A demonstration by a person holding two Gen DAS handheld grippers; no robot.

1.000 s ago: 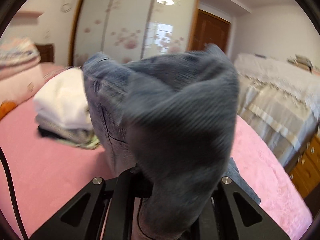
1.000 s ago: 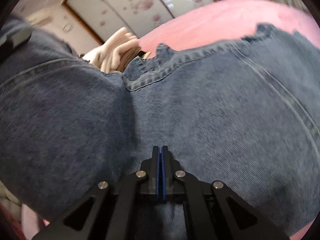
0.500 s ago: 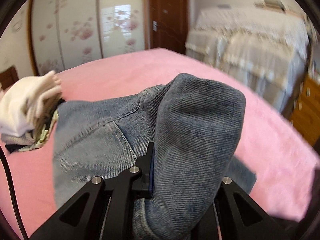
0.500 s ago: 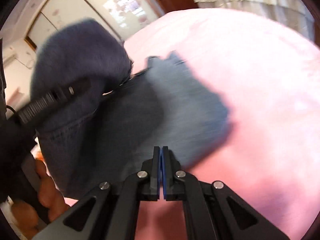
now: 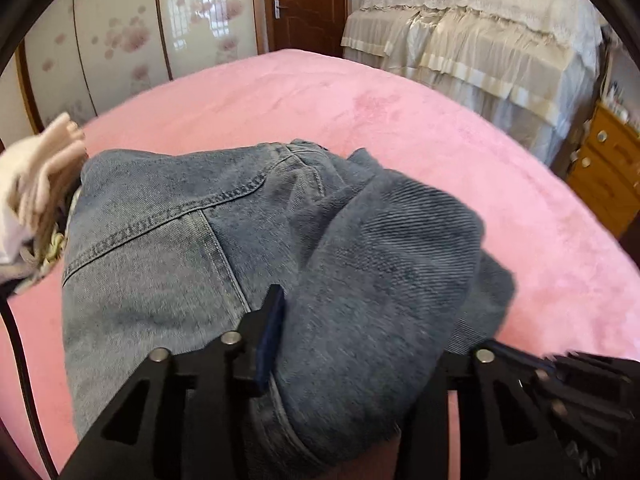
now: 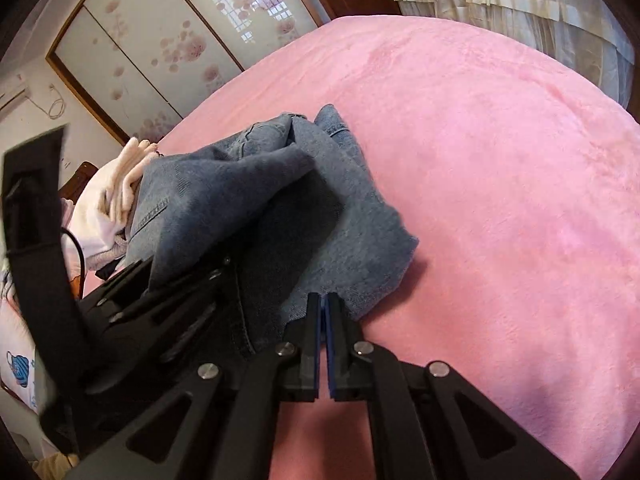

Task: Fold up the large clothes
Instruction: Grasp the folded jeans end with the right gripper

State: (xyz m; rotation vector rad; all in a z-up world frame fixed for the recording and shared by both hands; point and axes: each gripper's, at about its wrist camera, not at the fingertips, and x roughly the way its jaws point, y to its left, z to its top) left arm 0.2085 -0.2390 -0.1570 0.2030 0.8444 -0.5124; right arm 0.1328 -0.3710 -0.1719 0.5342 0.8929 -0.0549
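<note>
A pair of blue jeans (image 5: pixel 168 240) lies bunched and partly folded on the pink bed (image 5: pixel 360 120). My left gripper (image 5: pixel 352 344) holds a thick fold of the denim between its fingers; the left finger (image 5: pixel 272 320) shows, the right one is hidden under cloth. In the right wrist view the jeans (image 6: pixel 280 208) lie left of centre, with the left gripper's black body over them. My right gripper (image 6: pixel 323 308) is shut and empty, its tips at the near edge of the denim.
A stack of folded white and pale clothes (image 5: pixel 36 184) sits on the bed left of the jeans, also in the right wrist view (image 6: pixel 108 208). A second bed with a cream cover (image 5: pixel 480 32), a wooden dresser (image 5: pixel 604 168) and sliding wardrobe doors (image 5: pixel 120 40) stand beyond.
The jeans came down from held up in the air onto the bed. My right gripper has come off the denim and pulled back to its edge. My left gripper still holds its fold.
</note>
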